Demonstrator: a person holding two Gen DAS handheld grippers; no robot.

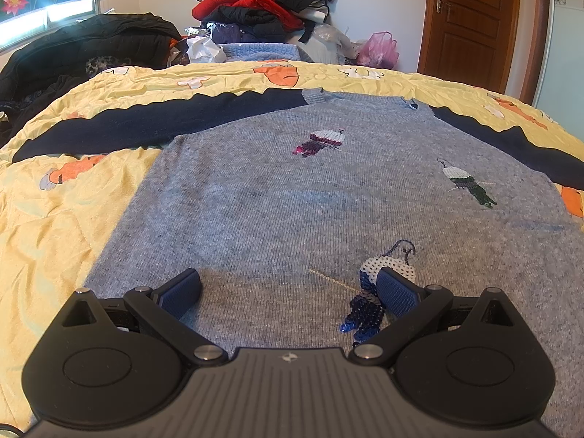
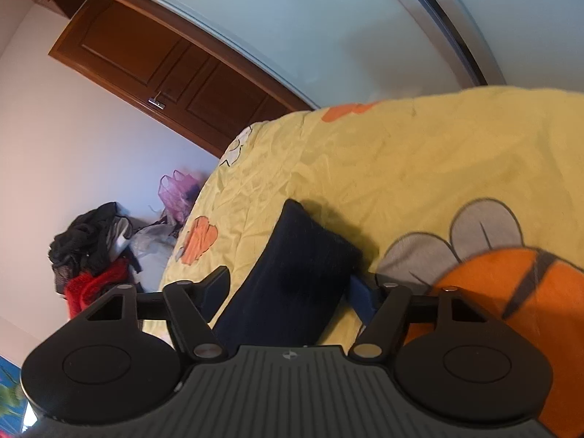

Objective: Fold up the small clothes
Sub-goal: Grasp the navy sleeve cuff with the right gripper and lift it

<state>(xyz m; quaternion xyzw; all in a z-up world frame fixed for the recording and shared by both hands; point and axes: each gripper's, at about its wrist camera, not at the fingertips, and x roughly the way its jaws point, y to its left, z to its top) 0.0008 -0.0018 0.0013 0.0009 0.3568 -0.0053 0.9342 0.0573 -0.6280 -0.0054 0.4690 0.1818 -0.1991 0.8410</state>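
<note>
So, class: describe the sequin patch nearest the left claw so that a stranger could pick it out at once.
Start at the yellow bedspread, where a grey sweater with navy sleeves lies flat. Three sequin patches sit on its front; take the one by the open left claw, partly behind its right finger. This patch alone has a blue sequin tail under its white cap; the others are magenta and dark green.

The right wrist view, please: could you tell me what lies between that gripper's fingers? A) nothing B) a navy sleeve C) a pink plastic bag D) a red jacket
B: the navy sleeve runs up between the fingers of the right gripper, lifted off the yellow bedspread.
</note>
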